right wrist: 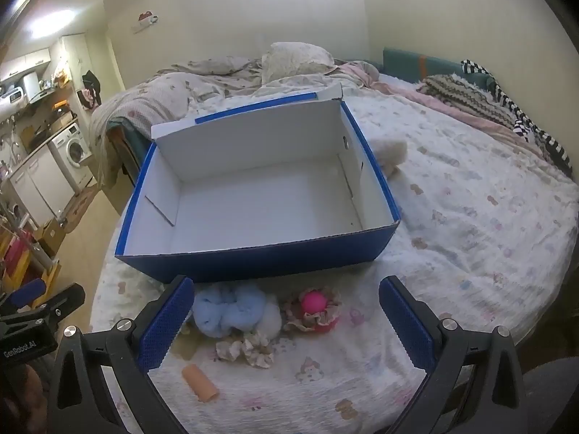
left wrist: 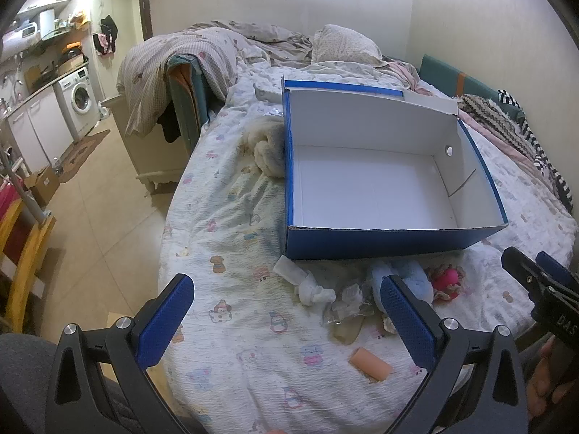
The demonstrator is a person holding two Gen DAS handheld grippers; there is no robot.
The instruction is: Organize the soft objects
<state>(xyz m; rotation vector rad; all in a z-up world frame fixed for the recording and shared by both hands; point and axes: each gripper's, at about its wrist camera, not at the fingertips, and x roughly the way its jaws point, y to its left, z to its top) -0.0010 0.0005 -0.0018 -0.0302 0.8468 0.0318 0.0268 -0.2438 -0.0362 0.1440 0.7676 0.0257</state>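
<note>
Both sets of jaws are standing wide apart with nothing between them: we are holding the left gripper (left wrist: 287, 313) and the right gripper (right wrist: 286, 313) above the near edge of the bed (left wrist: 224, 217), gripping nothing.

Just beyond the jaws the blue cardboard box (left wrist: 380, 238) is sitting open on the printed bedspread, its white inside bare. Between the box and our fingertips the soft things are lying in a loose row: a light-blue fluffy piece (right wrist: 228, 311), a pink-centred frilly toy (right wrist: 315, 311), a crumpled beige scrunchie (right wrist: 246, 350) and a small peach-coloured tube (right wrist: 201, 383) nearest to us.

Past the box, rumpled quilts and a pillow (left wrist: 343, 45) are piling up toward the wall, and striped and knitted fabrics (right wrist: 481, 101) are trailing along the far right edge. Off to the left of the jaws the tiled floor (left wrist: 97, 209) is running to a kitchen corner with a washing machine (left wrist: 81, 97) and white cabinets.

The left wrist view is giving us a knotted white cloth (left wrist: 307, 285) and a crinkled clear wrapper (left wrist: 347, 303) near the left jaw's right finger, plus a cream plush (left wrist: 267, 152) touching the box's left wall; the right wrist view is showing that plush (right wrist: 392, 153) peeking out beyond the box's far side instead, and the left tool at its left edge.
</note>
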